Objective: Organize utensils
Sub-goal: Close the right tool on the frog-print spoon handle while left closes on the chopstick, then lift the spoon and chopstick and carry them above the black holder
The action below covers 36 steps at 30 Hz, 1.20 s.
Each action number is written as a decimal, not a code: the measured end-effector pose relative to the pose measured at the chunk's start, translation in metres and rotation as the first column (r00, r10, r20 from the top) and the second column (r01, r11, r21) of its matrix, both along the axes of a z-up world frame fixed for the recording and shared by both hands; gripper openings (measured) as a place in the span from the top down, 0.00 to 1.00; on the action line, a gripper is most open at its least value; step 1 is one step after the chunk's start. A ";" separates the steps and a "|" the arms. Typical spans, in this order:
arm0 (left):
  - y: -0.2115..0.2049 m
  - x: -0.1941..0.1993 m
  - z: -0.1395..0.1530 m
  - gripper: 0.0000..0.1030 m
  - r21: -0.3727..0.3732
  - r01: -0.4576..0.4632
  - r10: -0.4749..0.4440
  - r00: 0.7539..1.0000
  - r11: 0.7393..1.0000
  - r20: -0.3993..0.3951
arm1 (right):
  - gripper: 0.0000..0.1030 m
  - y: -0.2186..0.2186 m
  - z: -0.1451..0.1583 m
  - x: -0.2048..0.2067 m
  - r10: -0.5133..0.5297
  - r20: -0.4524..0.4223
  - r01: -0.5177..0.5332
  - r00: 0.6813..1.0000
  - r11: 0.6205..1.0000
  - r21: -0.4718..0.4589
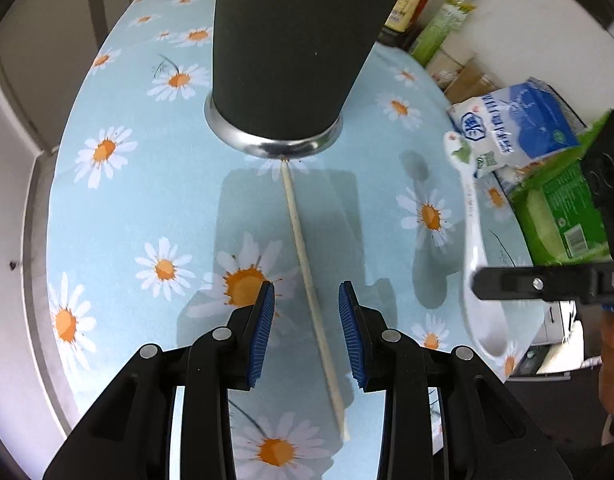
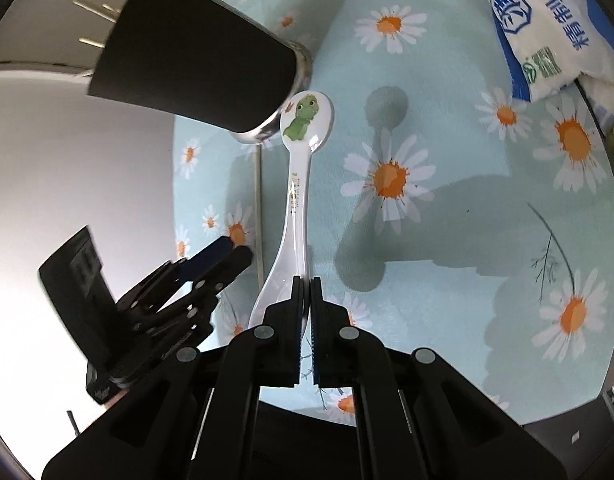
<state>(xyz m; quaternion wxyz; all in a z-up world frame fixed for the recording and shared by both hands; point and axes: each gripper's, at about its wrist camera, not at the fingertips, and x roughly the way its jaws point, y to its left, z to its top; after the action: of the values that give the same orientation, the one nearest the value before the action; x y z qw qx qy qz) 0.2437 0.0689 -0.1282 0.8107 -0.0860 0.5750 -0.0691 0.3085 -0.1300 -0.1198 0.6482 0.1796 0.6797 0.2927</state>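
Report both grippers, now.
Left gripper: open, empty, straddling the chopstick.
Right gripper: shut on the white spoon.

It looks like a home kitchen or dining corner. The bench (image 1: 107, 216) wears a light blue cloth printed with daisies. Beyond the left claw (image 1: 306, 332), to its right, stand sauce bottles (image 1: 411, 4), a white-and-blue food bag (image 1: 519, 128) and a green package (image 1: 563, 216) against a white wall.
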 end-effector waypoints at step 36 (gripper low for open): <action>0.007 -0.011 0.001 0.97 0.059 -0.155 0.160 0.983 0.986 -0.095 | 0.96 -0.008 0.009 0.018 0.141 0.102 -0.149 0.985 0.986 0.072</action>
<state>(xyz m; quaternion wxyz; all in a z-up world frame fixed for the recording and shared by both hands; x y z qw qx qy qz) 0.2331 0.0761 -0.1269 0.7860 -0.1138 0.6075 0.0142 0.3261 -0.1382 -0.1108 0.6494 0.1408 0.6468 0.3742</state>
